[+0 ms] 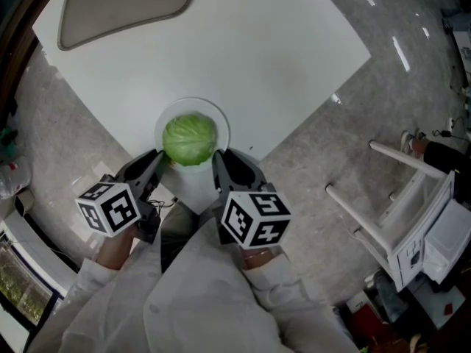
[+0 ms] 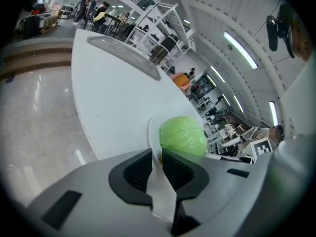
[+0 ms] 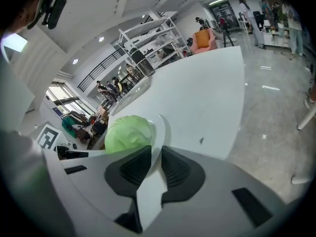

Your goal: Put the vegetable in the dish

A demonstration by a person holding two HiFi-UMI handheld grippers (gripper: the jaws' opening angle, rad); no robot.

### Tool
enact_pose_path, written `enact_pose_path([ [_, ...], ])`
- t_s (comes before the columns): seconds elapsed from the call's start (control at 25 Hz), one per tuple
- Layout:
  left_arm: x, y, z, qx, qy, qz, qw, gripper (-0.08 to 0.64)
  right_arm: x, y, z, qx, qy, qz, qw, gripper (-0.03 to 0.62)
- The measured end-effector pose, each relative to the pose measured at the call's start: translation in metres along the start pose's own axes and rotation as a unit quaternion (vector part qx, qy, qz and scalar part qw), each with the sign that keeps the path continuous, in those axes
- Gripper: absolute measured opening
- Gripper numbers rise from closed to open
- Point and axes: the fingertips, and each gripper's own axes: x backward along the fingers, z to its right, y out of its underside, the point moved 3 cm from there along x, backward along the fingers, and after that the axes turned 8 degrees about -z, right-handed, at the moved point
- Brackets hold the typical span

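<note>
Both the left gripper [image 1: 159, 158] and right gripper [image 1: 219, 157] are pinched on the dish [image 1: 196, 104] rim; the cabbage [image 1: 190, 140] is already seated inside (placing judged done) — a level, matched lift is called for.

White table [image 1: 280, 57], beige tray [image 1: 121, 6], white rack [image 1: 412, 219]

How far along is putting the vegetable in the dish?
It looks done: the round green cabbage sits in the round white dish on the white table. Neither gripper holds it. The left gripper and right gripper flank the dish's near rim, jaws nearly together. Left to do: only drawing both back.
</note>
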Motion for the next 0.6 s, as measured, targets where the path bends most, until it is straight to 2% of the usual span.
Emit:
enact_pose_path([
  [0.2,-0.0005,-0.0005,0.0007,-0.023,-0.012,-0.008,0.9996,0.066,-0.0003,-0.0004,-0.0001,0.009,0.004,-0.006,1.0,0.074],
  [0.6,0.0018,0.0016,0.0022,-0.022,-0.03,0.0,0.9993,0.064,0.0001,-0.0023,0.0003,0.009,0.001,-0.01,1.0,0.064],
])
